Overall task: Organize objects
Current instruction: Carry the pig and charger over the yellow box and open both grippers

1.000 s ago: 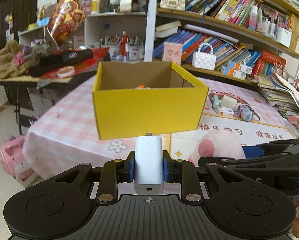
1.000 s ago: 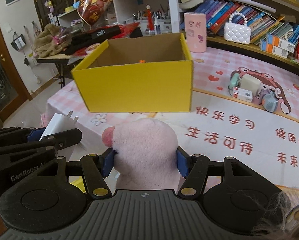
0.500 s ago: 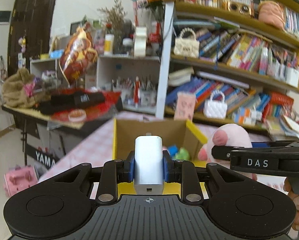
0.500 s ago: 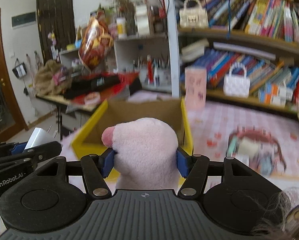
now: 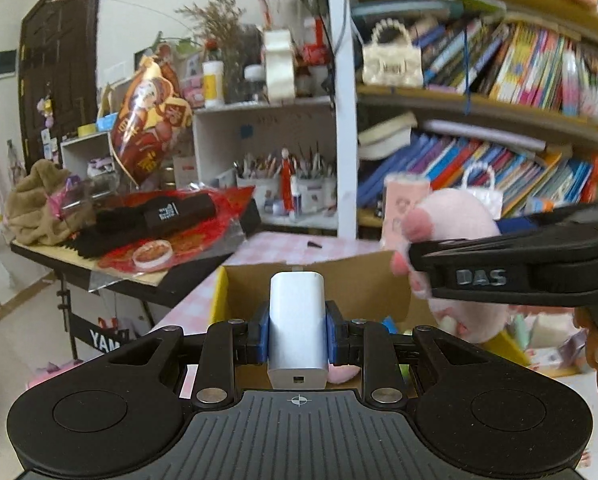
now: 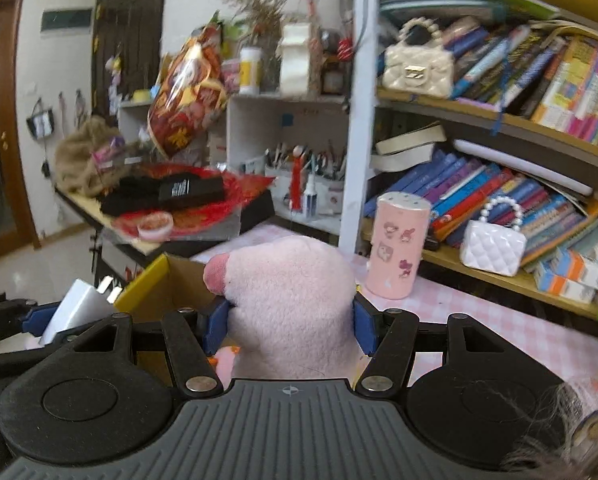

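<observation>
Left gripper (image 5: 297, 334) jaws clamped on white charger (image 5: 297, 316), right gripper (image 6: 290, 322) jaws clamped on pink plush (image 6: 291, 300). Both held over yellow box (image 5: 219, 300), plush at 2 o'clock from charger, probably staged for a drop-in. Small toys already inside. Beyond: checkered tabletop (image 6: 479, 316), pink cup (image 6: 395, 244), bookshelf (image 6: 499, 120).

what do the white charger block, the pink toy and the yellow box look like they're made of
White rectangular charger block: looks like smooth, slightly glossy hard plastic, with crisp rounded edges.
Pink stuffed toy: plush fabric with a fuzzy, matte nap.
Open yellow box: apparently cardboard, raw brown inside, yellow outside.
</observation>
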`<state>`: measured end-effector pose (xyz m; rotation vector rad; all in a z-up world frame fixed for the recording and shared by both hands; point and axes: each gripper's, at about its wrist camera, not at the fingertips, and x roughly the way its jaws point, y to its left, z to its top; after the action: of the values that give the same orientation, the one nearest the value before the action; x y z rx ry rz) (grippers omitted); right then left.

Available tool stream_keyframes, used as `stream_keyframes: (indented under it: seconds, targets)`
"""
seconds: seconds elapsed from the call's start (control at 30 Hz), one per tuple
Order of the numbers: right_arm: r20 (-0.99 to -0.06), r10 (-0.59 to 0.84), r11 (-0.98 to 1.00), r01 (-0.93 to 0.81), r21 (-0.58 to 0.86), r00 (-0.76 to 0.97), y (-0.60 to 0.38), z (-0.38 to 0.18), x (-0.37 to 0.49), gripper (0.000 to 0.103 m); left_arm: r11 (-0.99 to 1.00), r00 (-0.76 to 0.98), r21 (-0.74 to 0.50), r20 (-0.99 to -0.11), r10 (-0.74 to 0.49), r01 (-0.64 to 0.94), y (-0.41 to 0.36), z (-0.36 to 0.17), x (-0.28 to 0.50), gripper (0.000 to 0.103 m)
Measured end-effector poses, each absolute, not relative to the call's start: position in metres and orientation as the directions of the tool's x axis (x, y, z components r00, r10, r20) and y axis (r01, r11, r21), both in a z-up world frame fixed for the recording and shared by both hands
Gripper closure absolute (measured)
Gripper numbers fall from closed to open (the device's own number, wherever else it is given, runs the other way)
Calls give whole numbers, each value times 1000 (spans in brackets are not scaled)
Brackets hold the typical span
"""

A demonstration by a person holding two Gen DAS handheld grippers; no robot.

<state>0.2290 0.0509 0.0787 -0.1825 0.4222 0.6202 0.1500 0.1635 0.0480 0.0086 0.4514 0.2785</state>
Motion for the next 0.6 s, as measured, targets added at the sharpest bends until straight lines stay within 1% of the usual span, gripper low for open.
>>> stream_keyframes:
  seconds: [0.13,0.3,0.47,0.6]
  targets:
    - [-507,544,759,-650,-44,669,67,60,255,45,956,825,105,-484,291,-276,163,31,173,78]
    - [-597,542,686,-722,-92,591,91,36,278,45,948,768,146,-557,316,-284,165,11,188,78]
    - [-656,536,649,-756,-82,531,103,22,291,44,941,725,155,-604,331,-301,169,-1,196,78]
    - [-678,530,626,-774,-92,509,109,16,291,40,938,707,158,-621,337,-308,171,-6,198,78]
